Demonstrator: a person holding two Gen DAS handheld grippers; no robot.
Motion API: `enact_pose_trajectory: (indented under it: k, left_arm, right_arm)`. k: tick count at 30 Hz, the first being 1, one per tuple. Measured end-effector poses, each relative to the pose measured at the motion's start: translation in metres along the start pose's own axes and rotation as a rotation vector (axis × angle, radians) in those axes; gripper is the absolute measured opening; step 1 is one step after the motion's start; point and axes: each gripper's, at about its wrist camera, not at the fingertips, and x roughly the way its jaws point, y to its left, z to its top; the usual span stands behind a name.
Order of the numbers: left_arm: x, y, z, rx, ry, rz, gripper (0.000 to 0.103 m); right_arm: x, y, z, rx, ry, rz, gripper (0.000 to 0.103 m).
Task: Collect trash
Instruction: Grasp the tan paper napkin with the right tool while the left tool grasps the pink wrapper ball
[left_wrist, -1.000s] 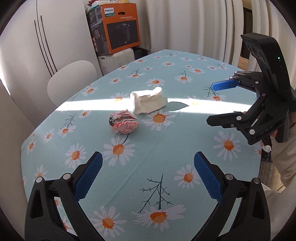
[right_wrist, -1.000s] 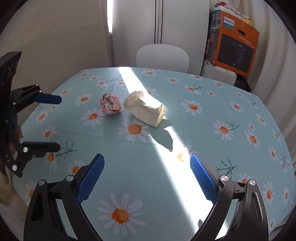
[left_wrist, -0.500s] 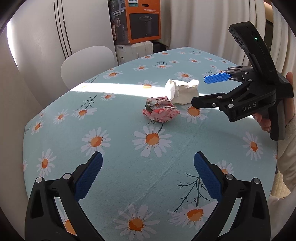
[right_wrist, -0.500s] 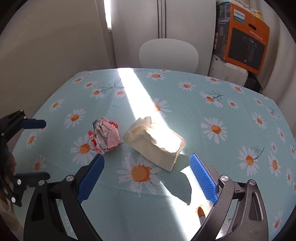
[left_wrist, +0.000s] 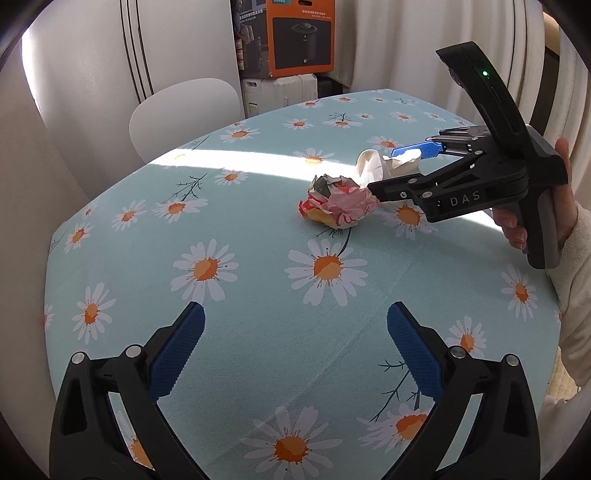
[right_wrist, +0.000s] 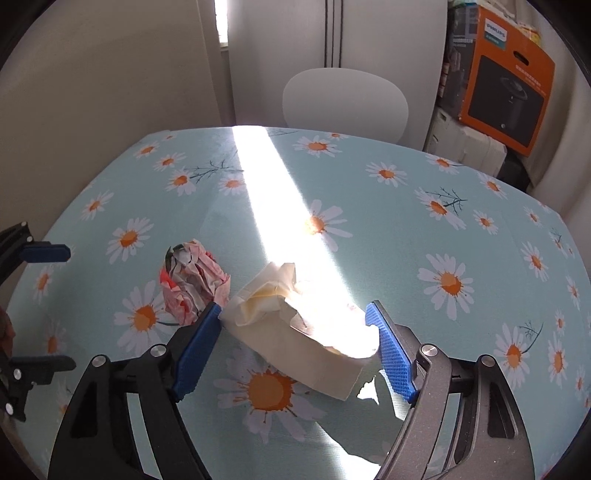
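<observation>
Below, we angle the right gripper (right_wrist: 295, 328) downward, jaws just narrowing around, not yet pinching, the crumpled cream paper bag (right_wrist: 295, 332) on the daisy-print tablecloth (right_wrist: 406, 229); our left gripper (left_wrist: 291, 347) hovers unclenched, empty.

Crumpled pink-and-white paper ball (left_wrist: 338, 205) sits on daisy-print tablecloth (left_wrist: 258, 295) — bare cloth lies open before and left; cream crumpled paper bag (right_wrist: 295, 332) crowds its right side.

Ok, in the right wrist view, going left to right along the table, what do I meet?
Left claw at the picture's edge → crumpled pink wrapper → cream paper bag, lying between the right claw pads, whose jaws have just been closing.
</observation>
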Motion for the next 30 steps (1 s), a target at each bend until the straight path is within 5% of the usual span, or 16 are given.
enact_pose_trajectory:
  k: [10, 22, 25, 28, 30]
  left_arm:
    - [0.015, -0.023, 0.017, -0.003, 0.010, -0.039, 0.097]
    - [0.062, -0.028, 0.060, 0.018, 0.084, -0.041, 0.097]
    - [0.070, -0.027, 0.071, 0.006, 0.072, -0.023, 0.088]
    - [0.079, -0.030, 0.077, 0.016, 0.100, -0.030, 0.064]
    - [0.081, -0.035, 0.079, 0.026, 0.098, -0.013, 0.063]
  right_arm:
    - [-0.048, -0.027, -0.035, 0.063, -0.026, 0.024, 0.075]
    - [-0.078, -0.061, -0.079, 0.153, -0.005, -0.063, 0.075]
    - [-0.086, -0.070, -0.089, 0.172, -0.004, -0.077, 0.075]
    - [-0.095, -0.079, -0.099, 0.186, -0.007, -0.095, 0.075]
    - [-0.101, -0.086, -0.105, 0.199, -0.013, -0.101, 0.075]
